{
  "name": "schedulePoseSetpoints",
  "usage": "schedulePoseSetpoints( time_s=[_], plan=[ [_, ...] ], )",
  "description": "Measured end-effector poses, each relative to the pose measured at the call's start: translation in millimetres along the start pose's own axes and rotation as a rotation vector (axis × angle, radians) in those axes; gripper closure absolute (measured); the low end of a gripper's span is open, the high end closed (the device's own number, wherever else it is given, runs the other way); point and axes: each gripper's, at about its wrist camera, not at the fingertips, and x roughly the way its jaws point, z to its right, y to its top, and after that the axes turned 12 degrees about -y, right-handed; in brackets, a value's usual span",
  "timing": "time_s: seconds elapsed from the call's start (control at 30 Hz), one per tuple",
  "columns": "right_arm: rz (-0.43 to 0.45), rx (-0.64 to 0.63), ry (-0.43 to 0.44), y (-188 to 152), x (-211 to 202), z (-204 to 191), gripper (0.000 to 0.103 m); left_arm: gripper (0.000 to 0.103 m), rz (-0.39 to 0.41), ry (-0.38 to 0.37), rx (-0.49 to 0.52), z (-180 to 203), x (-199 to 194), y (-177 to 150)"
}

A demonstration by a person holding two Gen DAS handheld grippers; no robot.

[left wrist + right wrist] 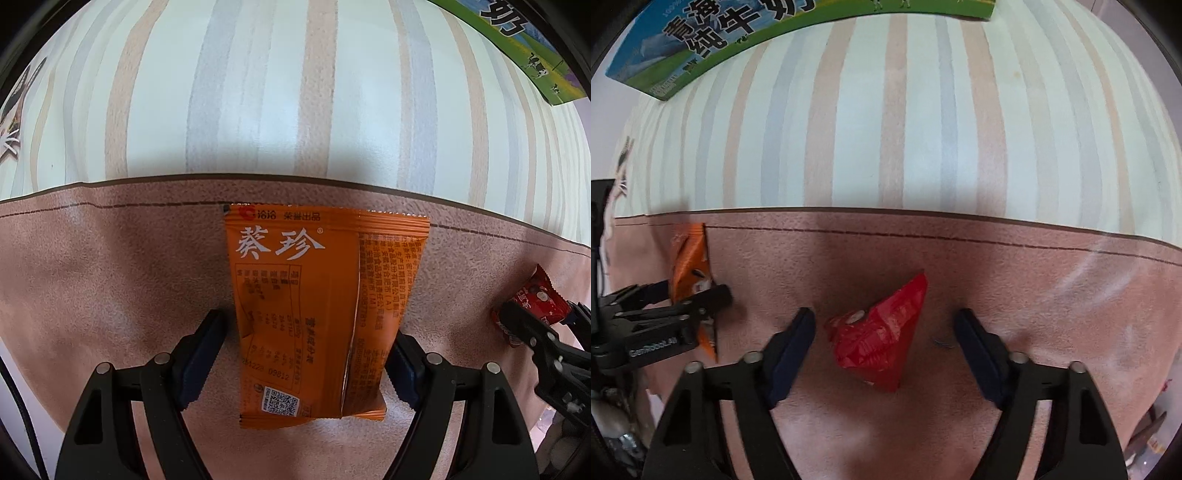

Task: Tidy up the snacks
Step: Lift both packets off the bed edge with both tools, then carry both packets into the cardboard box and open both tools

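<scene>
Between the left gripper's [306,350] pads hangs a gripped orange packet [310,314]; the right gripper [884,354] stands half-wide, untouching, around a red packet [881,339].

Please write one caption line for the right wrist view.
Right gripper open around a red snack packet on the pink mat.
</scene>
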Motion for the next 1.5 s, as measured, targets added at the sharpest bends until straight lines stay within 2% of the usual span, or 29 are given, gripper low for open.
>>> schedulePoseSetpoints(
  time_s=[0.07,0.13,0.17,0.27,0.33,0.37,0.5,0.67,0.93,1.17,1.3,1.4,1.5],
  plan=[
    [0.006,0.011,-0.003,0,-3,4,0.04,0.025,0.019,0.001,-0.008,1,-1,0],
    [0.012,0.024,-0.006,-9,-4,10,0.048,0.031,0.035,0.017,-0.008,1,0,-4],
    [0.016,0.029,-0.004,-28,-4,15,0.048,0.036,0.042,0.019,-0.002,2,-1,-5],
    [0.032,0.036,-0.017,-42,-12,19,0.05,0.049,0.045,0.017,0.011,4,-3,-7],
    [0.039,0.043,-0.023,-51,-16,18,0.053,0.049,0.044,0.015,0.011,6,-3,-6],
    [0.04,0.049,-0.021,-57,-7,3,0.055,0.049,0.044,0.013,0.009,5,-4,-6],
    [0.043,0.057,-0.011,-68,-11,-16,0.059,0.05,0.047,0.0,0.0,1,-9,-7],
    [0.051,0.067,0.016,-59,-23,-11,0.062,0.051,0.056,-0.019,-0.003,-5,-21,-9],
    [0.125,0.129,0.149,-56,-75,-1,0.063,0.051,0.125,-0.083,0.029,-6,-70,-3],
    [0.269,0.146,0.249,-23,-155,15,0.063,0.051,0.258,-0.181,0.098,13,-159,22],
    [0.368,0.13,0.289,21,-205,22,0.063,0.051,0.336,-0.225,0.157,27,-215,53],
    [0.428,0.121,0.279,53,-230,24,0.063,0.051,0.379,-0.229,0.185,38,-241,80],
    [0.471,0.116,0.237,89,-240,32,0.063,0.051,0.413,-0.183,0.217,55,-260,122]
  ],
)
